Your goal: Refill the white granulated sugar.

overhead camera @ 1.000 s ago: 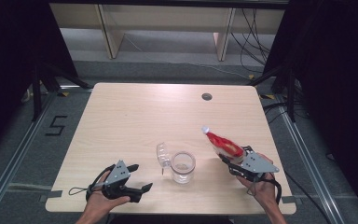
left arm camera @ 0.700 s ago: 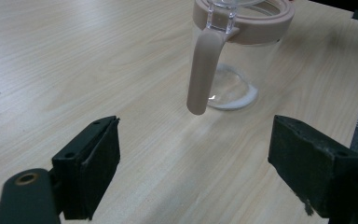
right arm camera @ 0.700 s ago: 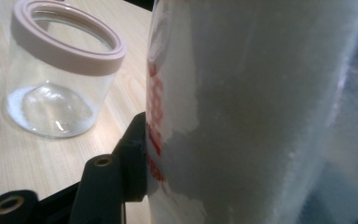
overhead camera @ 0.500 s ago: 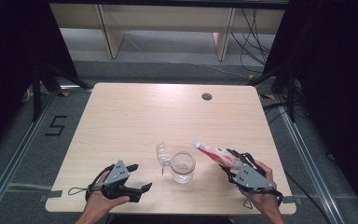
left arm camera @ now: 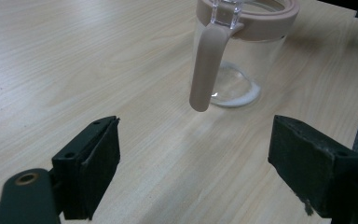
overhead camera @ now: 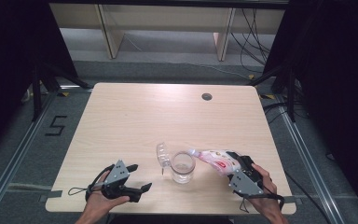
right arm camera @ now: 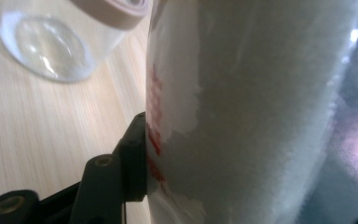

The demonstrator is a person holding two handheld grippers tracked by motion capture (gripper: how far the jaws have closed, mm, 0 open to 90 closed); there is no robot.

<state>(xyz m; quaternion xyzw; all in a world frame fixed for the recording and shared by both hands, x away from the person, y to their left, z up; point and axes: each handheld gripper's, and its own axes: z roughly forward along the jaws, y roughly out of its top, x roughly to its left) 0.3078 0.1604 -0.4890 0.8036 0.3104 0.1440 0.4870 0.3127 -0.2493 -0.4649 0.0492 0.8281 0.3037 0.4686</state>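
A clear glass jar with a pale pink rim stands near the table's front edge, its hinged lid flipped open to the left. My right gripper is shut on a clear bottle of white powder with a red label. The bottle lies tipped to the left, its narrow mouth at the jar's rim. In the right gripper view the bottle sits against the left jaw, with the jar beyond. My left gripper rests open on the table, left of the jar, with nothing between its fingers.
The wooden table has a small dark cable hole at the back right. Behind it stand pale shelf legs and loose cables on the floor. Metal floor rails run along both sides.
My right gripper has moved left toward the jar and tipped the bottle from upward-slanting to nearly level, bringing its mouth to the jar's rim. The left gripper has stayed put.
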